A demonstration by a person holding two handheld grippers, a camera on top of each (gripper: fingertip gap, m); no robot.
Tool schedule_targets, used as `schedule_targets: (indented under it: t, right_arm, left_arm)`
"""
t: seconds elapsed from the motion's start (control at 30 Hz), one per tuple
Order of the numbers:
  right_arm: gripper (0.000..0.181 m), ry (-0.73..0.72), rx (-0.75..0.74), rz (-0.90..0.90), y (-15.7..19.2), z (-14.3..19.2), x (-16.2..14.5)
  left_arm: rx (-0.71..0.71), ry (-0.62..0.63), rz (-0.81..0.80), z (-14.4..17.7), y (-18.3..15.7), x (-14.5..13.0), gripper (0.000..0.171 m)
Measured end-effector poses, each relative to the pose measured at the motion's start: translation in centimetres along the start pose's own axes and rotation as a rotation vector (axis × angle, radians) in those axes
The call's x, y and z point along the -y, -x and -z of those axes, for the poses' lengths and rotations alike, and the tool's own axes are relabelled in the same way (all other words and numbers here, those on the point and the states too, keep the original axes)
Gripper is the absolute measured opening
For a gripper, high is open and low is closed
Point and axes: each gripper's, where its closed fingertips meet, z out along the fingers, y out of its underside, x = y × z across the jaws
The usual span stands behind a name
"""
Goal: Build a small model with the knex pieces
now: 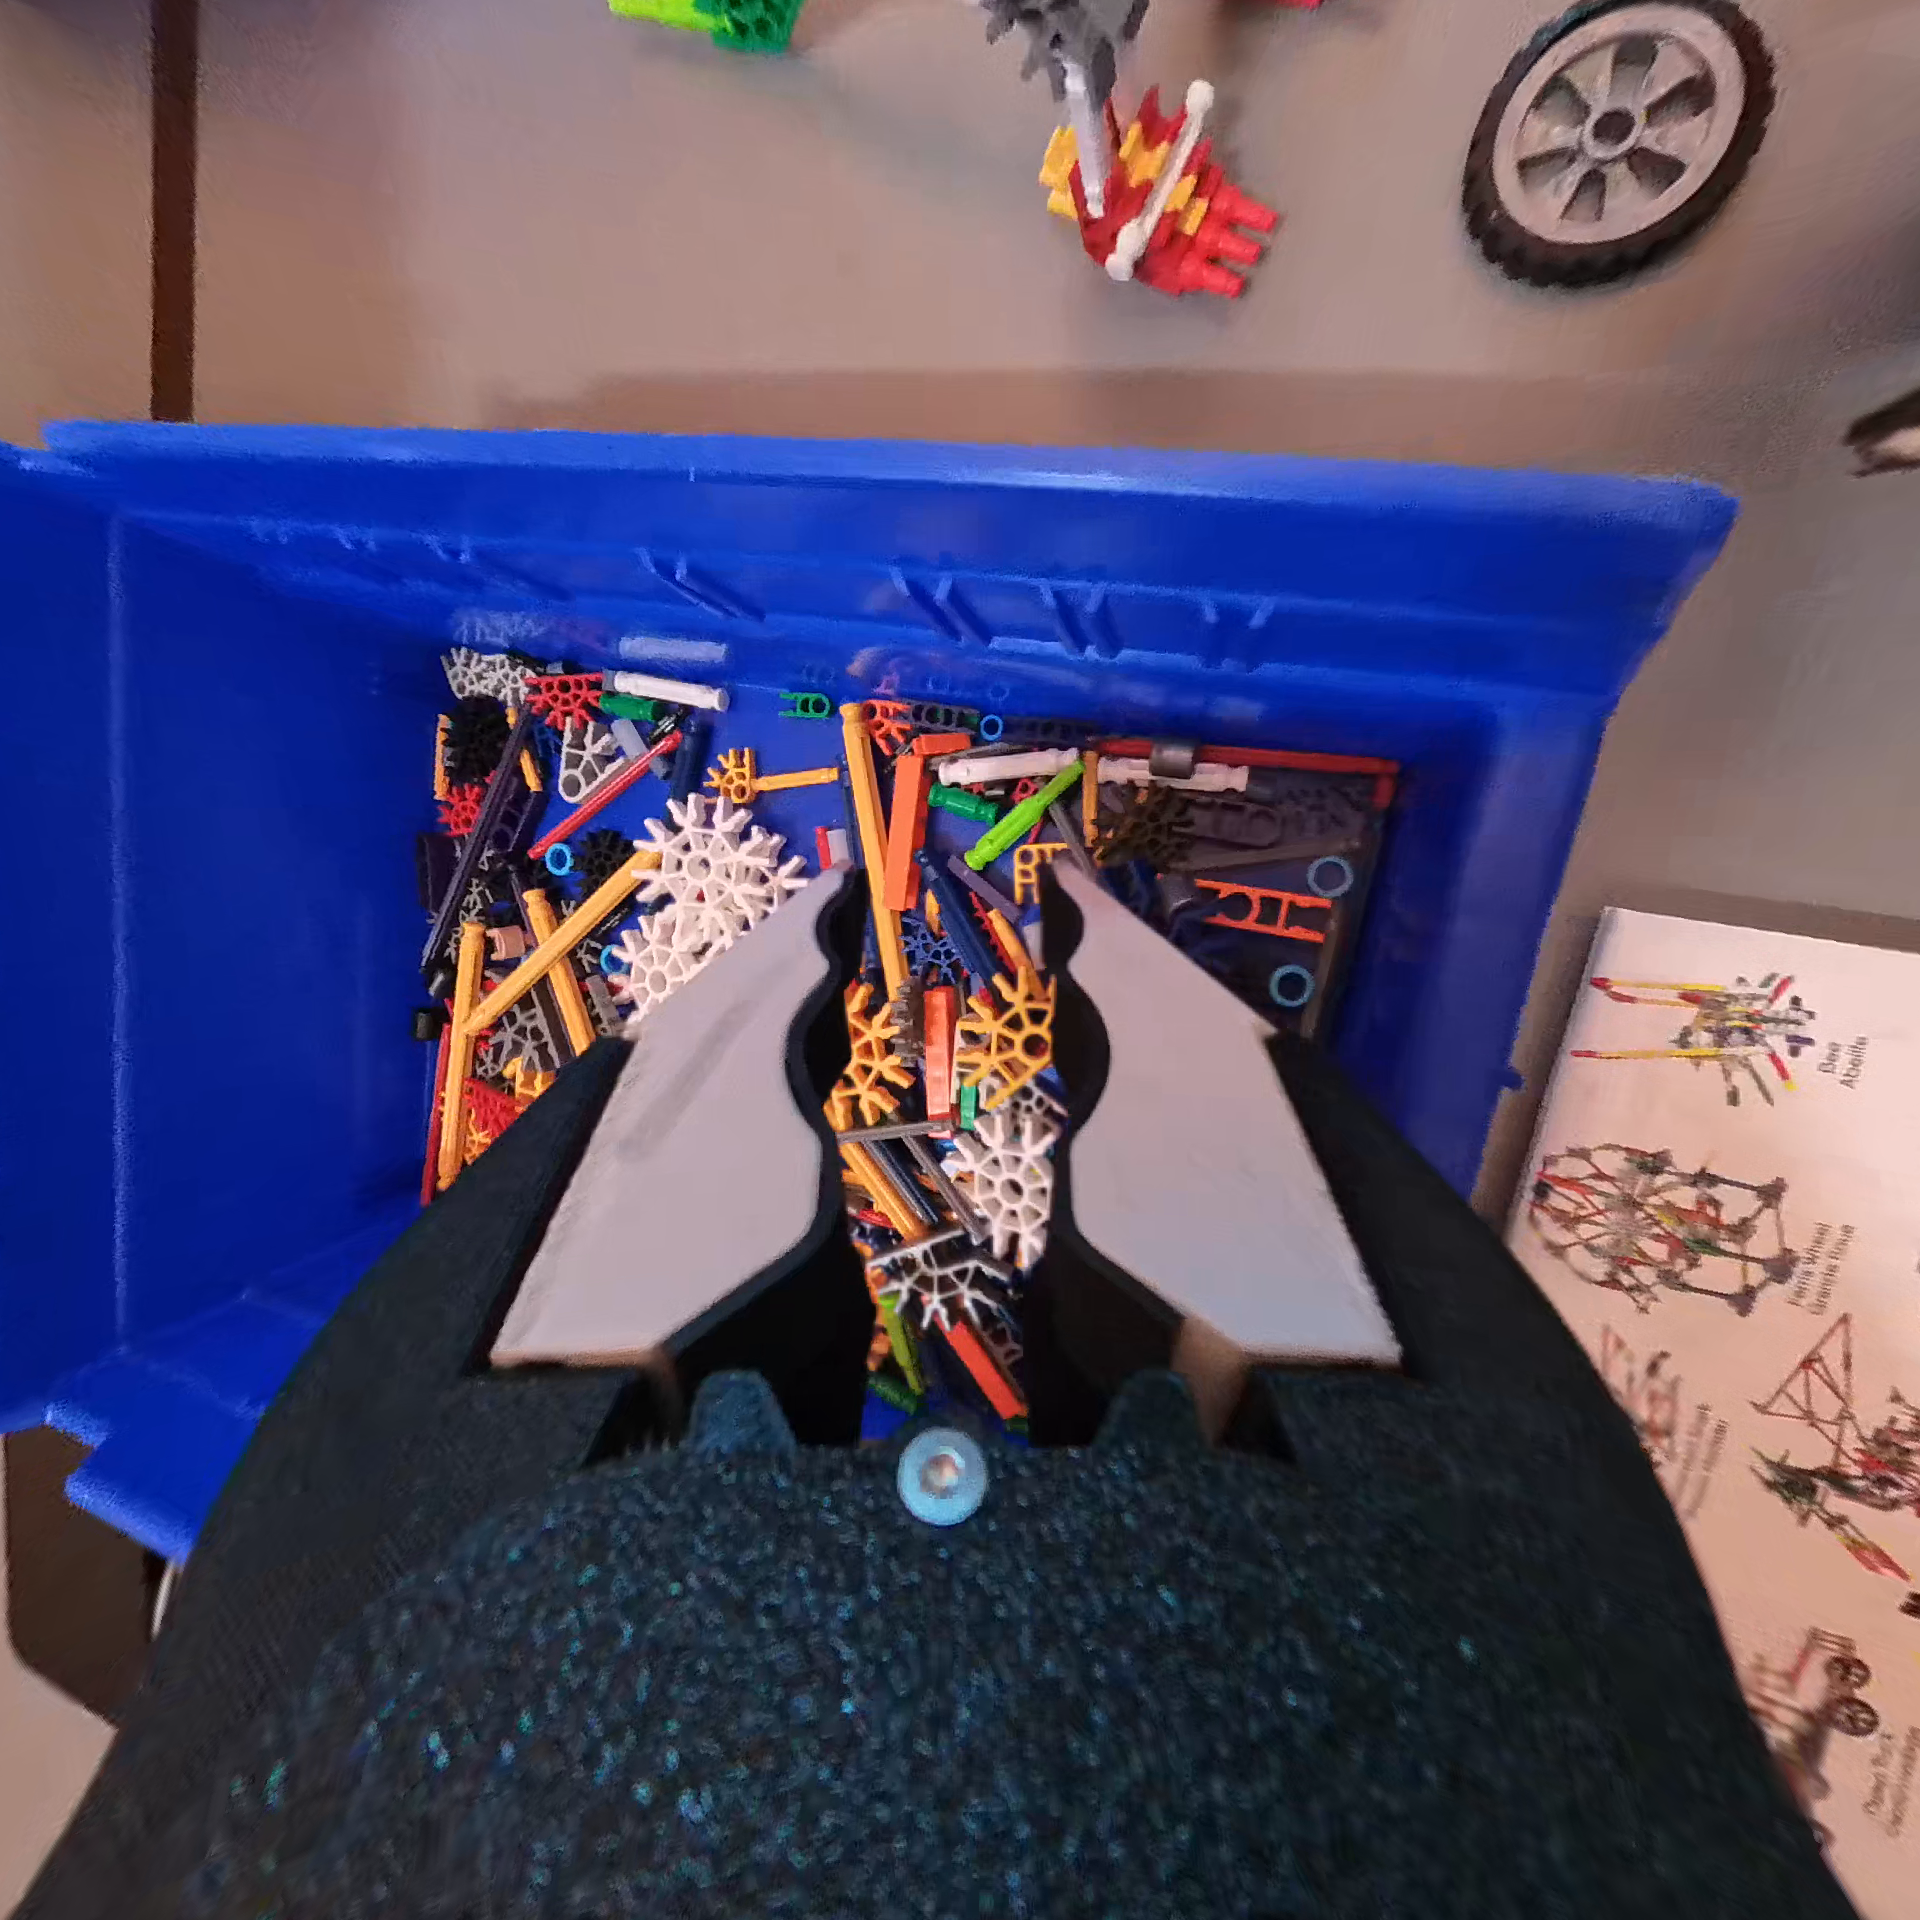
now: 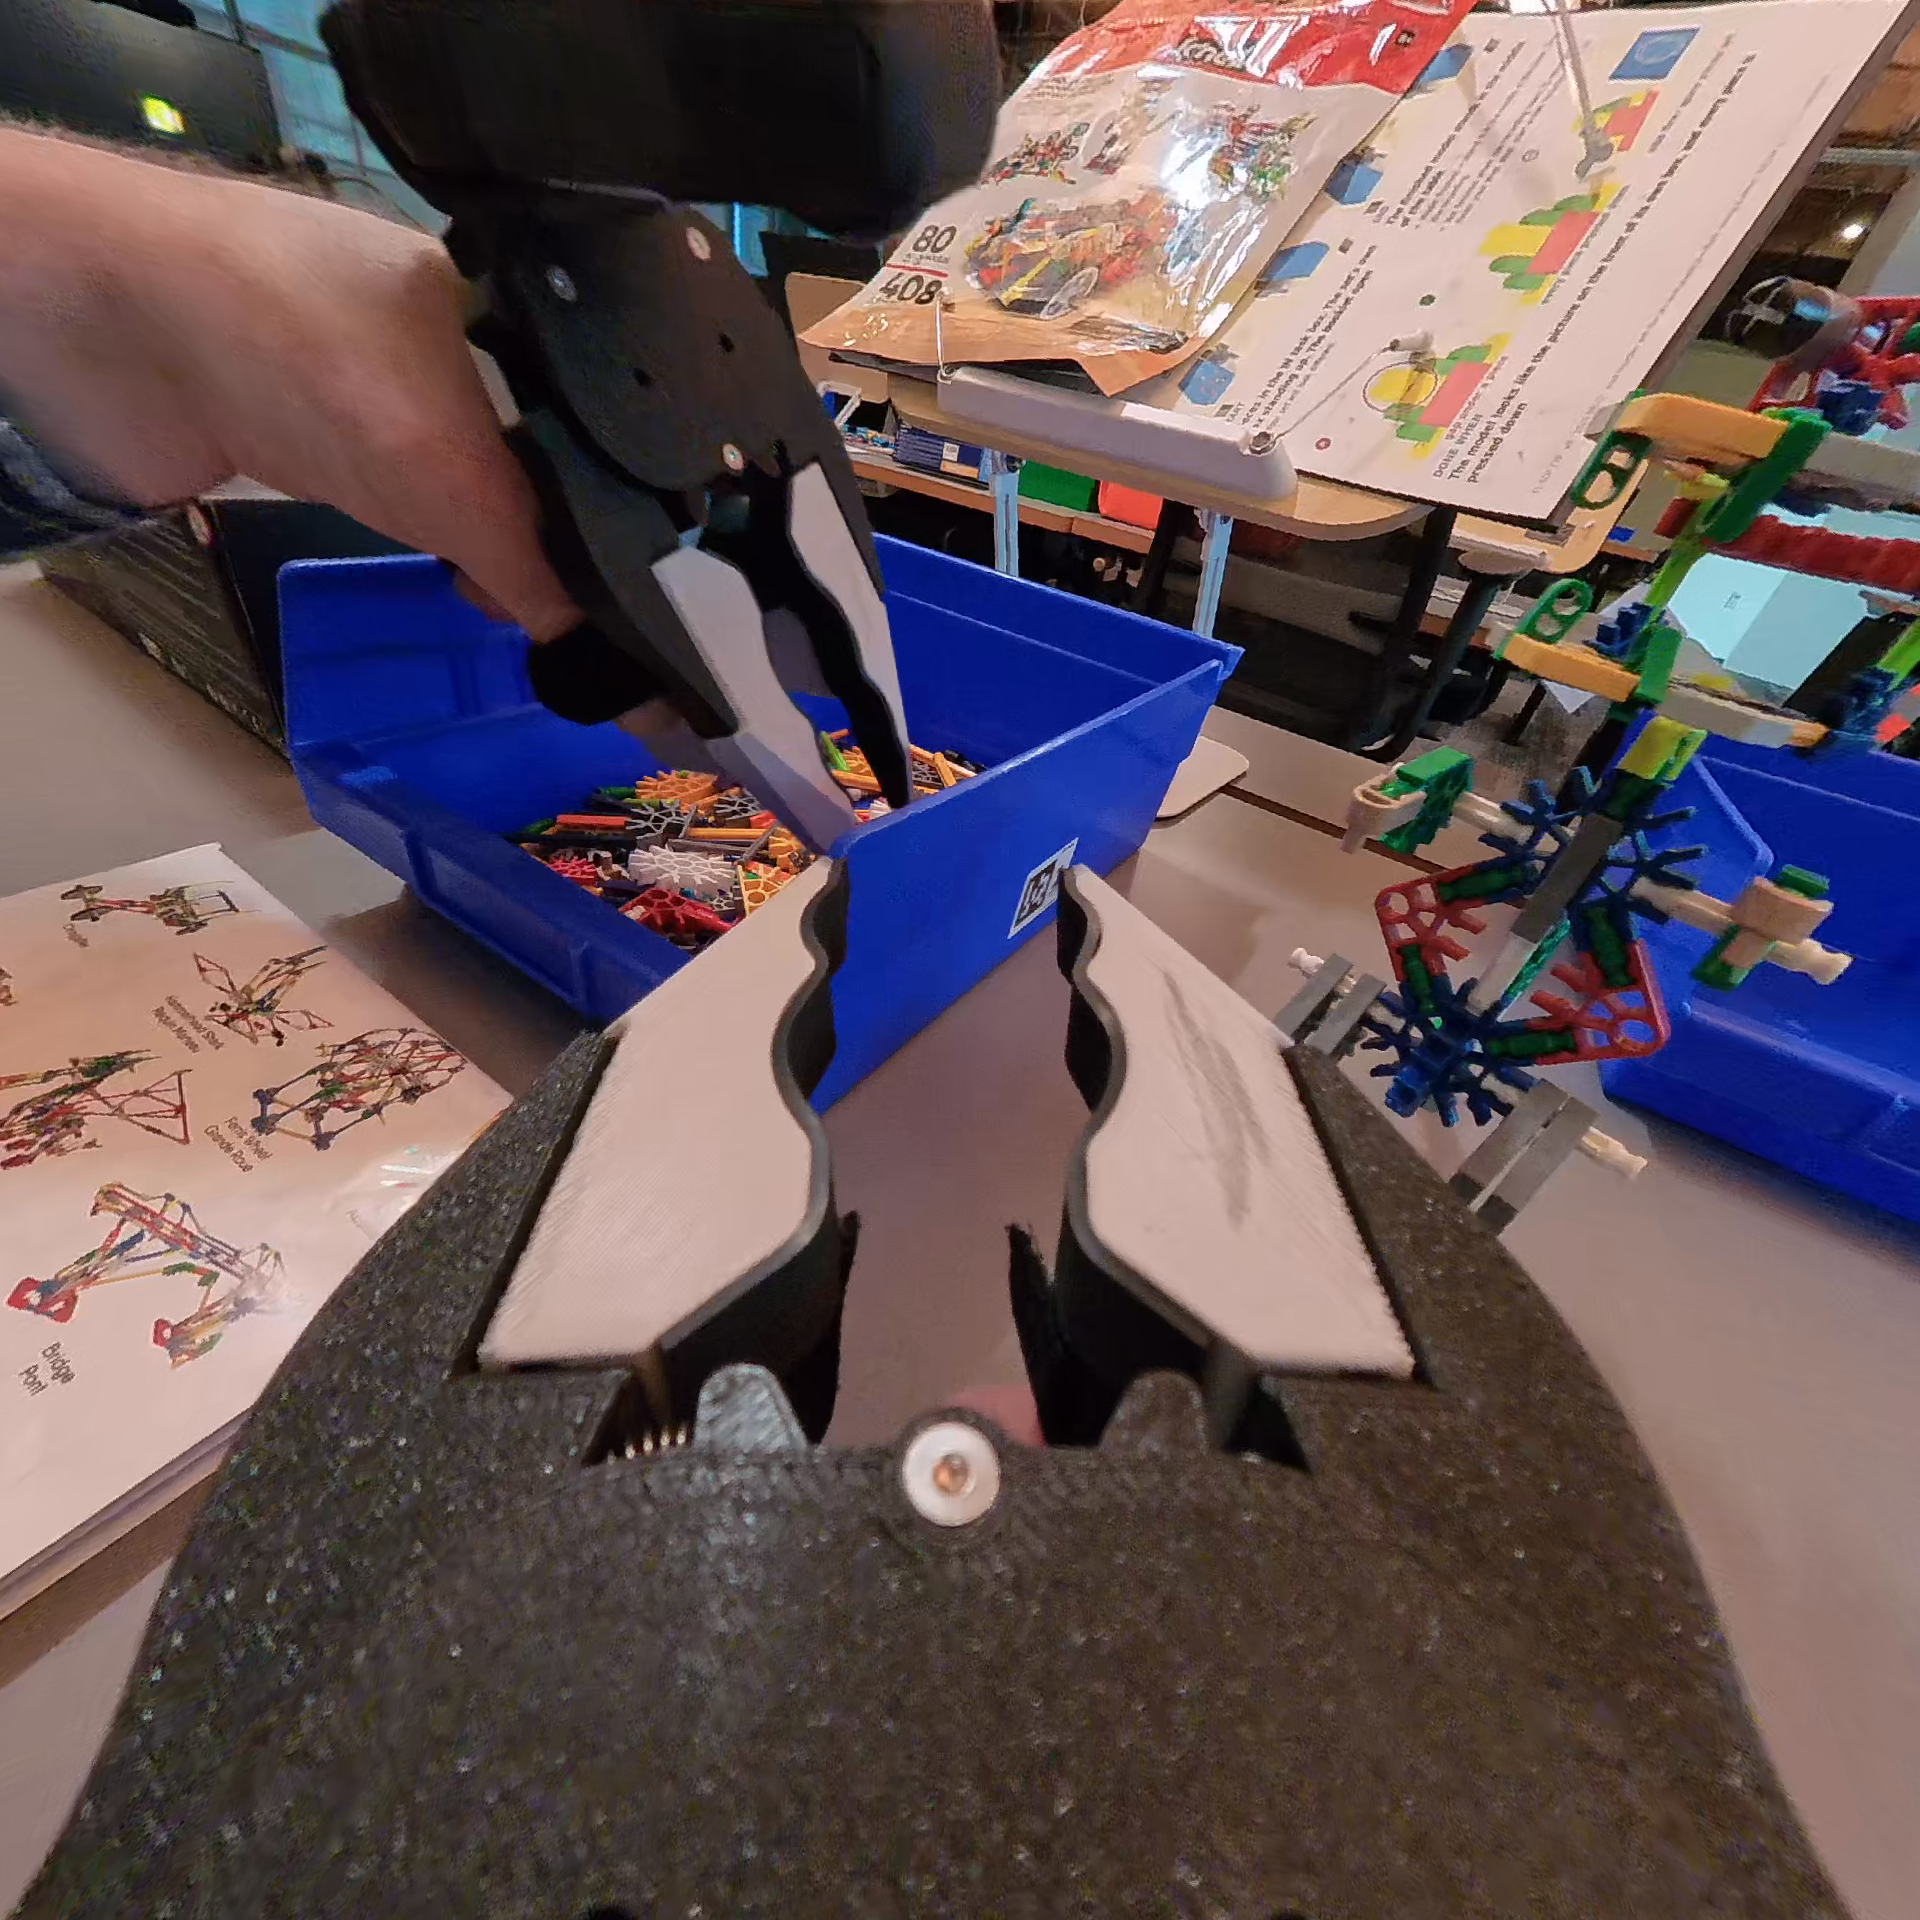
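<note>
A blue plastic bin (image 1: 260, 831) holds a heap of small construction-toy rods and snowflake connectors (image 1: 717, 862). My left gripper (image 1: 945, 883) is open and empty, reaching down into the bin with its fingertips just over the pieces. In the right wrist view the bin (image 2: 1039, 727) stands ahead, and the left gripper (image 2: 868, 805), held by a hand, dips into the pieces (image 2: 675, 842). My right gripper (image 2: 951, 883) is open and empty, low over the grey table just in front of the bin's near corner.
An instruction sheet with model pictures (image 2: 187, 1091) lies left of my right gripper and also shows in the left wrist view (image 1: 1745, 1247). A built rod-and-connector model (image 2: 1538, 977) and another blue bin (image 2: 1808, 1039) stand right. A toy wheel (image 1: 1616, 140) and red-yellow assembly (image 1: 1153, 197) lie beyond the bin.
</note>
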Motion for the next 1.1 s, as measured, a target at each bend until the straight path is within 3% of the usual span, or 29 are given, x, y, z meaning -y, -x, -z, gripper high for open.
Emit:
schedule_targets:
  t: [0.47,0.7,0.83,1.1]
  right_arm:
    - [0.04,-0.004,0.009,-0.008,0.1,0.0,0.1]
    - [0.04,-0.007,0.009,-0.02,0.0,0.0,0.1]
    - [0.04,-0.008,0.01,-0.023,0.0,0.0,0.2]
    - [0.04,-0.011,0.01,-0.026,0.0,0.0,0.2]
  left_arm:
    - [-0.233,0.159,0.05,-3.2,-1.1,-2.3,0.025]
    - [-0.146,0.234,0.047,-3.2,1.6,-3.6,0.016]
    - [-0.226,0.226,0.043,-3.4,0.4,-3.5,0.017]
    - [-0.221,0.228,0.014,-3.5,0.4,-3.6,0.005]
